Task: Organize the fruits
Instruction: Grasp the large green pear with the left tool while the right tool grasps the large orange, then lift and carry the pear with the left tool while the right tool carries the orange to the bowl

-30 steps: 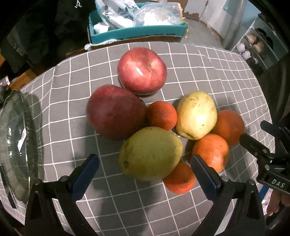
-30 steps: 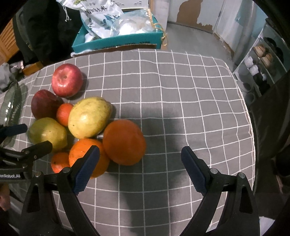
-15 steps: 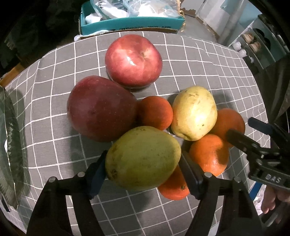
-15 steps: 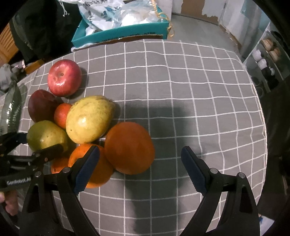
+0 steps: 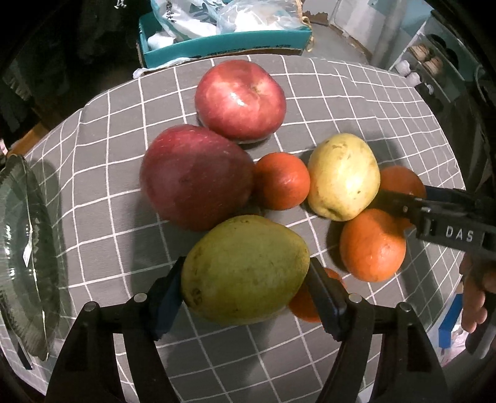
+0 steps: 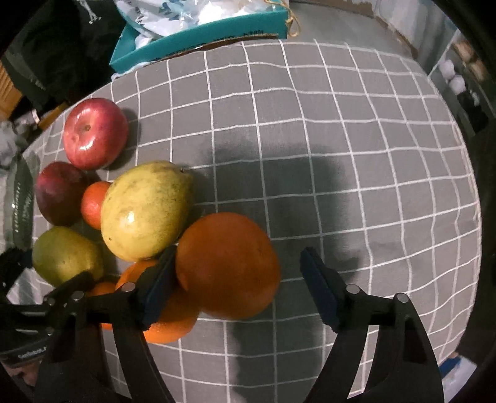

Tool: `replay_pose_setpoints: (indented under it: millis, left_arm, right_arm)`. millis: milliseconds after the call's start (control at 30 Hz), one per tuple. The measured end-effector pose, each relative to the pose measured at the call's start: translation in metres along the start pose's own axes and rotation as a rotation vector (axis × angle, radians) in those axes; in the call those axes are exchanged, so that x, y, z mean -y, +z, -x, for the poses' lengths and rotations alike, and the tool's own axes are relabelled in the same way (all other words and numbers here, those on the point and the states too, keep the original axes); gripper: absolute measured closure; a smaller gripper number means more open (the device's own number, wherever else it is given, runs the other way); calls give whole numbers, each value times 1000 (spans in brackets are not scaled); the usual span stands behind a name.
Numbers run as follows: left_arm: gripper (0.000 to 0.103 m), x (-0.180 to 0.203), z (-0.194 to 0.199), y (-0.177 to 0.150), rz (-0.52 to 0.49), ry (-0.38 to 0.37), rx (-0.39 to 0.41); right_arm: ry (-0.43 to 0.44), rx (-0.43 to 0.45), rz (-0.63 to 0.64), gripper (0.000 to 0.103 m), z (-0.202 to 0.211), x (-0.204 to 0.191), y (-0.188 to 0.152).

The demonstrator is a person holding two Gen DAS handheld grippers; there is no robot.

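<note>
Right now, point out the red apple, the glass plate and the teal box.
red apple (image 5: 240, 99), left wrist view, glossy top.
glass plate (image 5: 21, 257), left wrist view, ribbed rim.
teal box (image 6: 198, 38), right wrist view, front wall.

Overhead light is moderate, corners dark; glare spots shine on the red apple (image 5: 240, 99), a soft shadow lies beside the large orange (image 6: 228, 265), and the edges bend.

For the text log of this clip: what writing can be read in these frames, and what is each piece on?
"DAS": white letters on the right gripper body.
Pale lettering on the left gripper body: blurred and cut off, unreadable.
Print on the bags in the teal box: too blurred to read.
</note>
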State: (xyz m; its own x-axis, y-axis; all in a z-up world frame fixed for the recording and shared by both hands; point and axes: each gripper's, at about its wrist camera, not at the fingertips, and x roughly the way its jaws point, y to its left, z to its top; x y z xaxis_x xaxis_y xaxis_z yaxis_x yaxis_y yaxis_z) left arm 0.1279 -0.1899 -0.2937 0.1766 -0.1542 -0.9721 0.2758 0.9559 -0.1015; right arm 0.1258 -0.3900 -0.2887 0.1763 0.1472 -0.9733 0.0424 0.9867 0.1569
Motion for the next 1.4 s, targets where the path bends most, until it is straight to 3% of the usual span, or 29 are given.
replay_pose_setpoints:
  millis: [100, 567, 1400]
  left_arm:
    - [27, -3, 2, -1, 5, 3, 3]
    - [28, -19, 37, -7, 7, 35, 87]
    - [28, -48, 121, -15, 65, 37, 289]
  right_arm:
    - [14, -1, 6, 39, 2, -3, -1]
    - [-149, 124, 121, 41, 29, -26, -7]
    - [-118, 407, 190, 41, 133, -78, -19]
